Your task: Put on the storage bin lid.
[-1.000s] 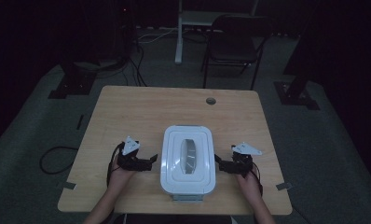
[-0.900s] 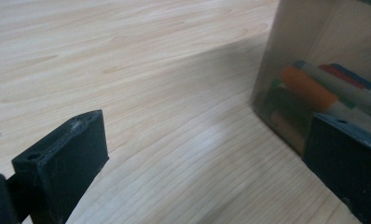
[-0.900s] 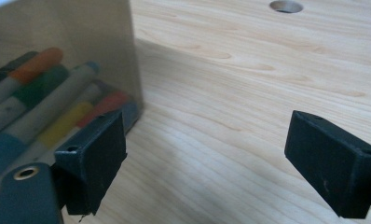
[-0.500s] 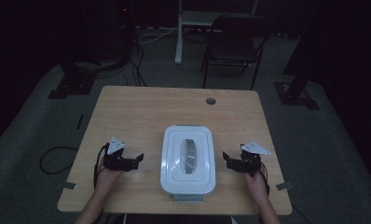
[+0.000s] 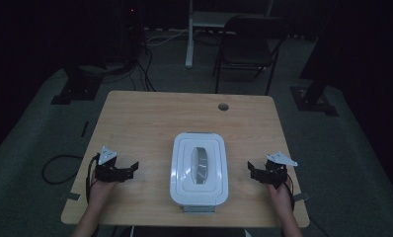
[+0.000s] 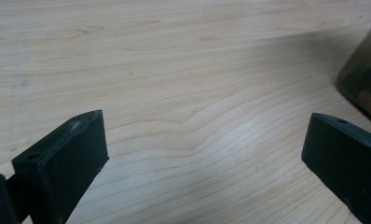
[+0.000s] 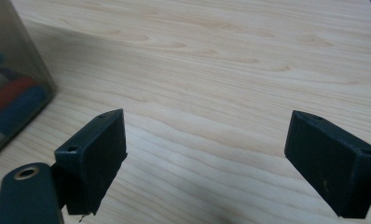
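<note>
High view: we see a white rectangular plastic storage box with a snap-on lid point(image 5: 199, 168) sitting lid-on at the near middle of the light wooden bench point(image 5: 150, 118). The left claw point(image 5: 130, 169) rests on the bench to the box's left, the right claw point(image 5: 253, 171) to its right, both pointing inward at the box and apart from it, with clear bench between. We judge this as the staging step: hands either side, nothing gripped, lid not yet touched. The next move likely calls for both claws to close the gap and meet the box's long sides or lid edge evenly, so it doesn't skid. A small round grommet hole point(image 5: 223, 106) sits at the far edge; a dark folding chair point(image 5: 251, 44) stands beyond the bench.

Left gripper view: jaws spread wide, bare wood grain between them, holding nothing. The box wall point(image 6: 363, 79) shows at the right edge, cut off by the frame.

Right gripper view: same story, jaws wide apart and empty over bare bench. The translucent box wall point(image 7: 16, 79) sits at the left edge, with blurred coloured shapes behind it.

Hard to make out: what the contents are; red, blue and pale blobs is all we can say. The lid latches are too small to read from above, and the room beyond the bench is mostly dark.
</note>
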Motion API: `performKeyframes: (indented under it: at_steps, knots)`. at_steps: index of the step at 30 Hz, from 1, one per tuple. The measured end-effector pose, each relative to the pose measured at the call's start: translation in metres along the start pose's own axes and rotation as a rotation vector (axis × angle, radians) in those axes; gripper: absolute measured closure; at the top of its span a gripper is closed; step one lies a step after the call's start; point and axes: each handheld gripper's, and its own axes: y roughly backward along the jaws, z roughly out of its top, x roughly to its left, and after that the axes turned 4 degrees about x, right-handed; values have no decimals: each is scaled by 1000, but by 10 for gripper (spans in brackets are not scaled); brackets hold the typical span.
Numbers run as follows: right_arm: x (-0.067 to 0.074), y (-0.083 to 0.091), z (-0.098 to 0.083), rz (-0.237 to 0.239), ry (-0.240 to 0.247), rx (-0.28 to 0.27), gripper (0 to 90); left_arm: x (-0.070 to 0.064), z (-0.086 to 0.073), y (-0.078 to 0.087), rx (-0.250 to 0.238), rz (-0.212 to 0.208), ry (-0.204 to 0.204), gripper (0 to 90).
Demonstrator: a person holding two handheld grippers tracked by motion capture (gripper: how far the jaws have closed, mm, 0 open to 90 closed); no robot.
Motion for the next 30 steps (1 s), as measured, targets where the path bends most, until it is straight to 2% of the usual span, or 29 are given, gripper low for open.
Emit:
performKeyframes:
  at_steps: [5,9,13,26,30]
  knots:
    - [-10,5,-5,-11,-19,17,135,10,-4,9,3,22,27,9]
    - [-18,11,-8,-24,-48,9,135,18,-8,16,6,47,42,9]
    - [-25,15,-14,-69,-67,12,134,26,-15,20,21,65,59,10]
    - [-40,19,-29,-150,-117,33,131,43,-29,32,62,110,151,10]
    - [-42,20,-33,-153,-127,43,131,49,-34,34,87,114,169,10]
